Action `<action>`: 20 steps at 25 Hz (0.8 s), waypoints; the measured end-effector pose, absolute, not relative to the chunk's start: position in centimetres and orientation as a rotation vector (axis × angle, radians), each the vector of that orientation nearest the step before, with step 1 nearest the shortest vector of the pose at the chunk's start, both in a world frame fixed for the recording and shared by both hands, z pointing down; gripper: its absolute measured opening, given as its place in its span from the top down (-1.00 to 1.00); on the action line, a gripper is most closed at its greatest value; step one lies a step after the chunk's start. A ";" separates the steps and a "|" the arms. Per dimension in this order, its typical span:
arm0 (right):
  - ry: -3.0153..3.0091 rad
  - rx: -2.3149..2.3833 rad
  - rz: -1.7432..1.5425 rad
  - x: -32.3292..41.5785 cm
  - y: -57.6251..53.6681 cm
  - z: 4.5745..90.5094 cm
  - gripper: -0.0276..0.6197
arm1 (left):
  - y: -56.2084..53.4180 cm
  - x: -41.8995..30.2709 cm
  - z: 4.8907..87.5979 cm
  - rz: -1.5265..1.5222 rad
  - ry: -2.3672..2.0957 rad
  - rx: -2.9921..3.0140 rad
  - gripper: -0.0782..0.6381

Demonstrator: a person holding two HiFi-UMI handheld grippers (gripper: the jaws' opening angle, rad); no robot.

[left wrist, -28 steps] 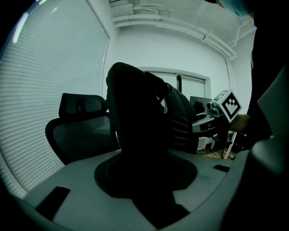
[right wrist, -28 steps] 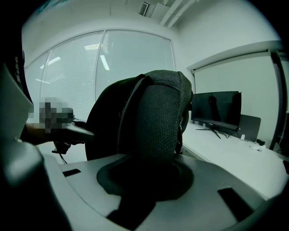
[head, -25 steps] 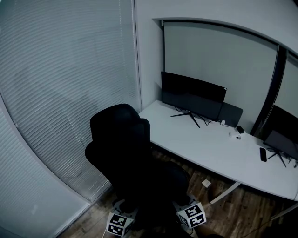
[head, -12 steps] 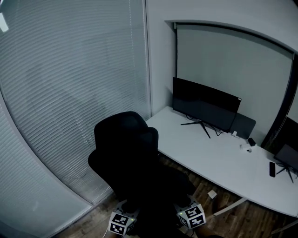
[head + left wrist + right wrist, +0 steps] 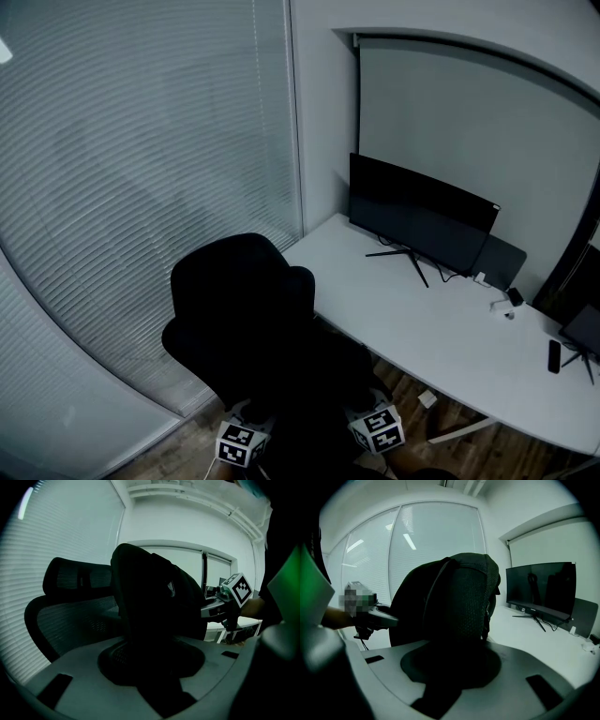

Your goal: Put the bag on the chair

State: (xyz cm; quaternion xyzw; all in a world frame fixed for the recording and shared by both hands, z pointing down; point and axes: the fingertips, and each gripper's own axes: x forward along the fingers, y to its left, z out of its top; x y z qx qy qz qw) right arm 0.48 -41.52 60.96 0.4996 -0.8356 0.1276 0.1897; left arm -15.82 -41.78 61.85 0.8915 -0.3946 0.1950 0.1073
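The black bag (image 5: 150, 597) hangs upright between both grippers, its mesh side (image 5: 464, 597) filling the right gripper view. My left gripper (image 5: 154, 667) is shut on the bag's lower fabric, and my right gripper (image 5: 450, 667) is shut on it from the other side. The black mesh office chair (image 5: 65, 606) stands just behind the bag, with its headrest on the window side. In the head view the chair (image 5: 225, 291) and the bag merge into one dark mass. Both marker cubes, left (image 5: 239, 442) and right (image 5: 377, 429), show at the bottom edge.
A white desk (image 5: 422, 319) runs along the right with a dark monitor (image 5: 422, 211), a phone (image 5: 554, 356) and small white items. Window blinds (image 5: 141, 187) cover the left wall. Wooden floor (image 5: 441, 441) lies under the desk.
The head view has drifted, so the desk and monitor sit further right. The chair now appears a little further left. Both grippers stay low before the chair with the bag.
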 end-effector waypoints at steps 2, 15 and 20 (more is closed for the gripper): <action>-2.351 1.401 0.371 0.9 -42.9 61.6 0.55 | -43.2 -15.4 62.4 0.584 -1.167 2.613 0.31; -2.311 1.374 0.527 2.3 -50.7 68.6 0.55 | -51.3 -14.2 68.8 0.683 -1.154 2.485 0.30; -2.278 1.348 0.609 2.4 -52.6 71.3 0.55 | -53.3 -14.1 71.8 0.733 -1.134 2.425 0.29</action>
